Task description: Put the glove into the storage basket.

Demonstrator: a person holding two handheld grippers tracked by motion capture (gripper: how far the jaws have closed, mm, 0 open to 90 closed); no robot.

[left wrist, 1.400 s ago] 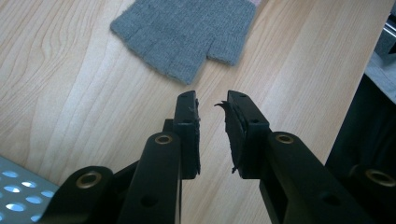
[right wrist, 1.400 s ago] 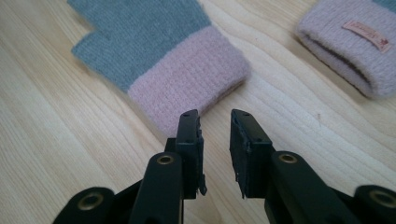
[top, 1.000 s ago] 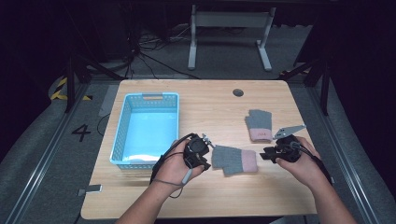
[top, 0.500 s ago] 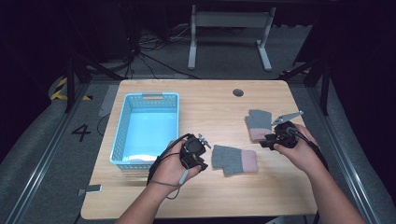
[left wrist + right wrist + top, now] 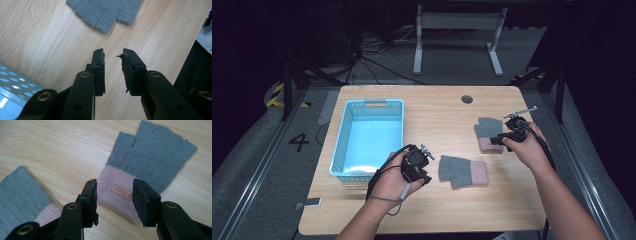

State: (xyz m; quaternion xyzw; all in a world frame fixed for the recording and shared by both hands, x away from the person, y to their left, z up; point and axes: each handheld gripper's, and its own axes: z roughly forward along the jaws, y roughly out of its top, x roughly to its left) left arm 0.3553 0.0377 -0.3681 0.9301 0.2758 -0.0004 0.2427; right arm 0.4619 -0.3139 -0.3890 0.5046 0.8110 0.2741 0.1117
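Pale wood tabletop [image 5: 432, 112] on a dark studio floor carries all the work, with a light-blue basket [image 5: 343, 150] at about nine o'clock from the table's middle. Over the last second the right gripper [image 5: 496, 140] has travelled from the near glove's pink cuff up to the far glove [image 5: 486, 134], which lies flat at about three o'clock on the table; its jaws now stand apart, straddling that glove's pink cuff [image 5: 117, 192] with the small label between them, the pads above the knit and not yet closed on it. That shift suggests the far glove is the next thing to be picked up, probably for the basket, and that a squeeze on the cuff is the move to come. The right hand [image 5: 524, 145] is angled inward, forearm running in from five o'clock, the gripper pointing toward nine o'clock. The left gripper [image 5: 421, 172] has barely moved: it hovers over bare wood just beside the near glove [image 5: 462, 171], whose grey finger end lies at its three o'clock, jaws parted and holding nothing, with the basket's rim close at its nine o'clock. The left hand [image 5: 394, 180] is curled around its gripper, wrist low, cable looping beneath.
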